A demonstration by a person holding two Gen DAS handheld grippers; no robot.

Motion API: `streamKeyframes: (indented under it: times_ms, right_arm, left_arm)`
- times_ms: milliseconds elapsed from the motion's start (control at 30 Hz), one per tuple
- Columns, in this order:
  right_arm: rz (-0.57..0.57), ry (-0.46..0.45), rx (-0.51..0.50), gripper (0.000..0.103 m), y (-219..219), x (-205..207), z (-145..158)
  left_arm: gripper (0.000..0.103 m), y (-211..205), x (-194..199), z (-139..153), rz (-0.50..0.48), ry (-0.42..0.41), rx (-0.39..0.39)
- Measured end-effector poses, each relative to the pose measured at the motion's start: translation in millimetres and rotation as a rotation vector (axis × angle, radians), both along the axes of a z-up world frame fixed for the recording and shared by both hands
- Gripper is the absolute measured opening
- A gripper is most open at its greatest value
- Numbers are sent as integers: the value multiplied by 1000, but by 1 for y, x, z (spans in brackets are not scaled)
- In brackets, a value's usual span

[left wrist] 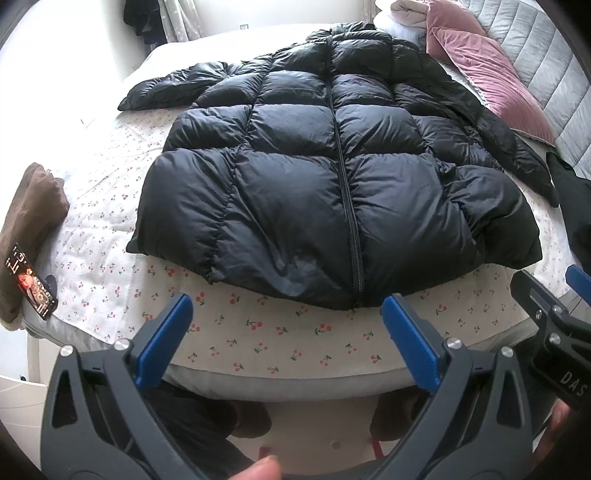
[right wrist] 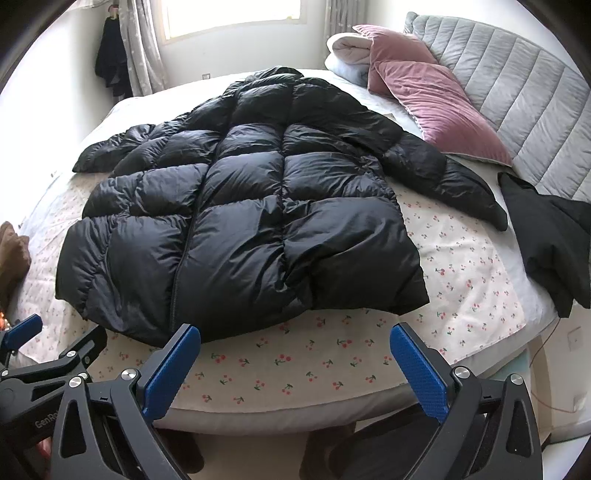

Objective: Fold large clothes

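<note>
Hovering wide open at bottom of frame, left tool [left wrist: 286, 325] and right tool [right wrist: 295, 356], before zipped black puffer coat [left wrist: 332, 177] spread flat on bed [left wrist: 258, 343].

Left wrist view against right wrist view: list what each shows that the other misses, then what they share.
Only the left wrist view shows the printed card lying on the brown cloth, and fingertips at the bottom edge.

Only the right wrist view shows the window and the wall socket beside the bed.

Both show the black puffer jacket spread zipped on the cherry-print sheet, the pink pillows, the grey headboard, another black garment, and both grippers open, left gripper and right gripper.
</note>
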State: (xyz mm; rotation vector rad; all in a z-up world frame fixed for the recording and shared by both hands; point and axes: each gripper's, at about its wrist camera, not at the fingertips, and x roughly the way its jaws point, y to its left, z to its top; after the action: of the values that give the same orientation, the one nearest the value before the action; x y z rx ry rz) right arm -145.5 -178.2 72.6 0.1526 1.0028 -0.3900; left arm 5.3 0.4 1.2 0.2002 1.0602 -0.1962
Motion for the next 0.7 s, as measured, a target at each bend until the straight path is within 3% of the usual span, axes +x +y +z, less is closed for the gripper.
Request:
streamKeyframes:
  times_ms: [700]
  right_arm:
    - [3, 1, 3, 103, 4, 1, -1]
  left_arm:
    - [102, 0, 1, 0, -2, 3, 0]
